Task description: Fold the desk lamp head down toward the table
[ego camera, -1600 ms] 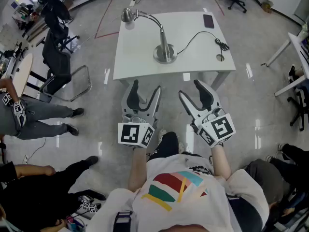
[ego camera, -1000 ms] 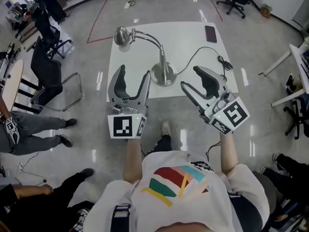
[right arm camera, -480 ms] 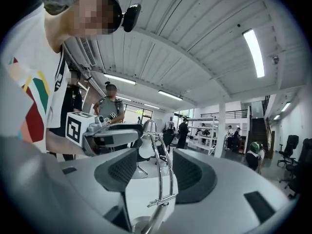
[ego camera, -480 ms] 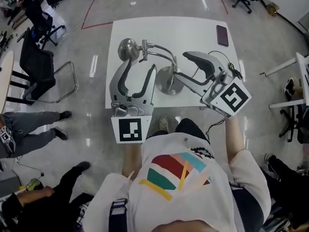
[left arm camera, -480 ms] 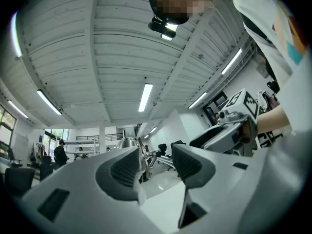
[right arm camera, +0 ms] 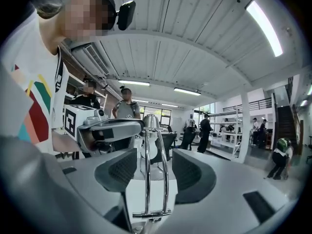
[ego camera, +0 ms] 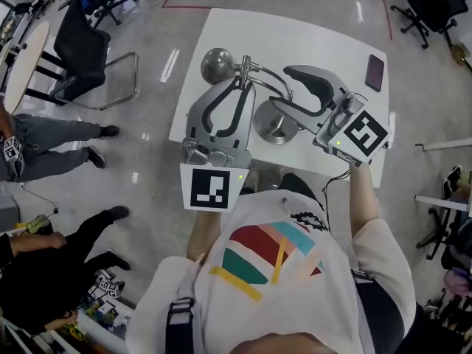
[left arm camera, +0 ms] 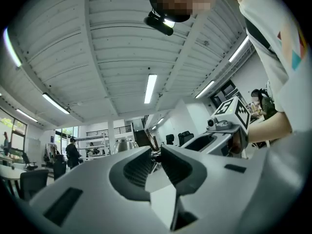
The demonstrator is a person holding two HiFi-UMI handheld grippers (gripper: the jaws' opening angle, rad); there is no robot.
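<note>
left hand-held gripper [ego camera: 240, 85] narrower round lamp [ego camera: 216, 65]

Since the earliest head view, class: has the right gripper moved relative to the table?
Yes. Against the table, the right gripper moved forward, from short of its near edge to over it, jaws straddling the desk lamp.

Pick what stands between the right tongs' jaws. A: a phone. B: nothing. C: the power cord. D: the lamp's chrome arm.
D: in the right gripper view the two chrome rods of the lamp arm rise between the parted jaws of the right tongs.
</note>
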